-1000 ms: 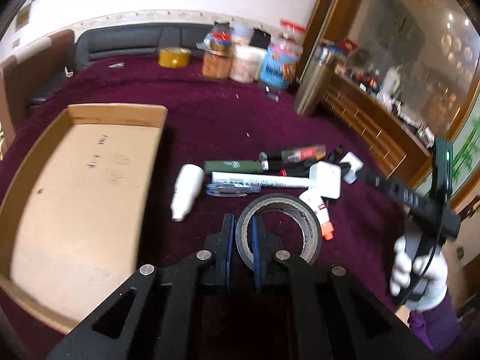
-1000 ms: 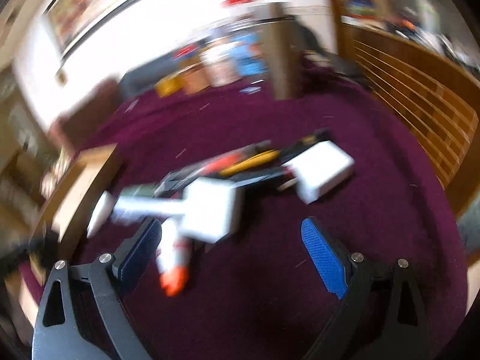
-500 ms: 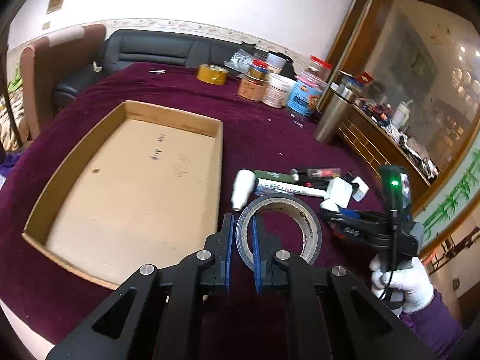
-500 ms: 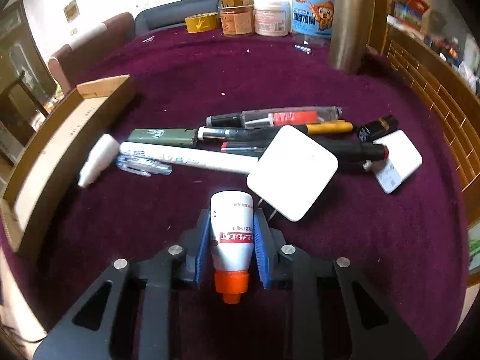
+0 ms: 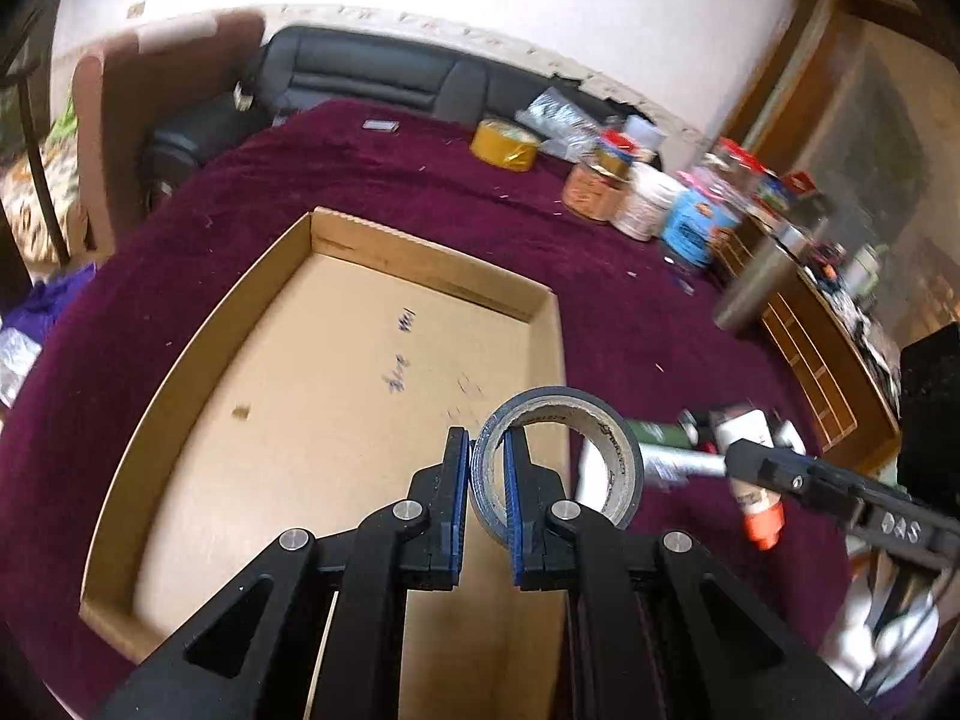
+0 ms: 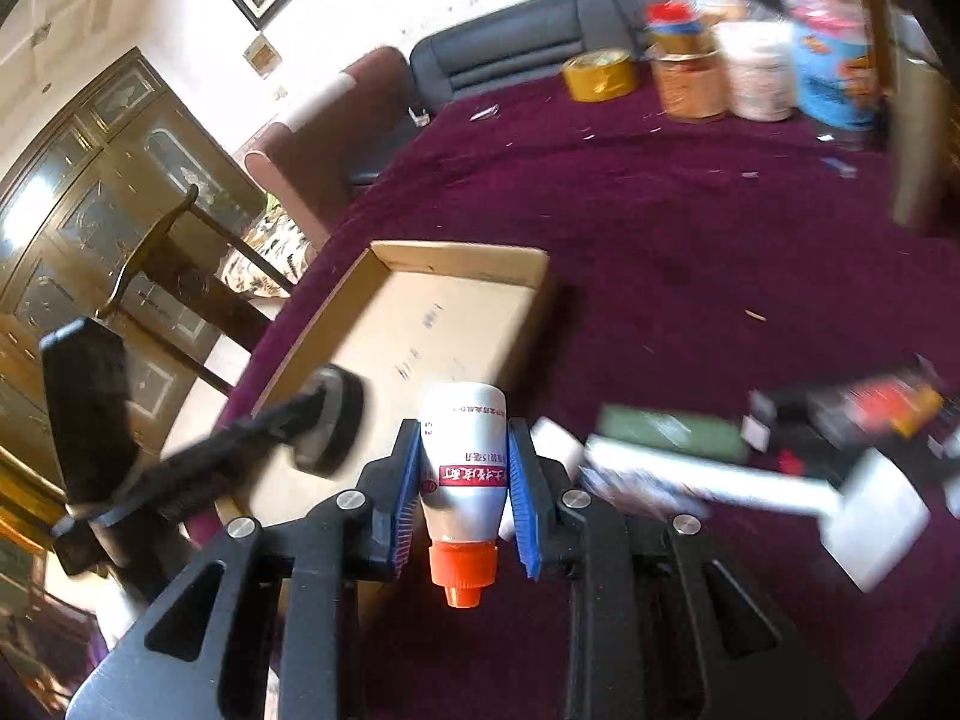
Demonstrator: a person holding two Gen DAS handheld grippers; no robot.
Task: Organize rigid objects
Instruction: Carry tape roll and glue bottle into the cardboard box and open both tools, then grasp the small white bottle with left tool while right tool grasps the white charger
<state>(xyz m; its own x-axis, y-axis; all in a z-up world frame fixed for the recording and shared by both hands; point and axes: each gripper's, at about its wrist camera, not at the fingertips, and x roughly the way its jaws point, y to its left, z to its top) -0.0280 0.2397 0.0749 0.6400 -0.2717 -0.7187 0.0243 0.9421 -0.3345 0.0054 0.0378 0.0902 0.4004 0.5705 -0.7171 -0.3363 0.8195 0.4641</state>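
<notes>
My left gripper (image 5: 485,498) is shut on the wall of a dark tape roll (image 5: 606,450) and holds it in the air over the right edge of the shallow cardboard box (image 5: 336,372). My right gripper (image 6: 463,498) is shut on a white bottle with an orange cap (image 6: 462,474), lifted near the box's (image 6: 420,330) near corner. In the right wrist view the left gripper (image 6: 312,420) with the tape roll (image 6: 336,426) hangs over the box. The bottle (image 5: 757,504) also shows in the left wrist view. Pens and markers (image 6: 690,456) lie on the purple cloth.
Jars and tubs (image 5: 648,204) and a yellow tape roll (image 5: 503,145) stand at the table's far side, with a steel flask (image 5: 762,282) to the right. A white square block (image 6: 870,522) lies among the pens. A sofa and chair stand behind the table.
Both grippers have lifted and moved left toward the box, each carrying its object. The tape roll now hangs over the box's right edge; the bottle has left the cloth.
</notes>
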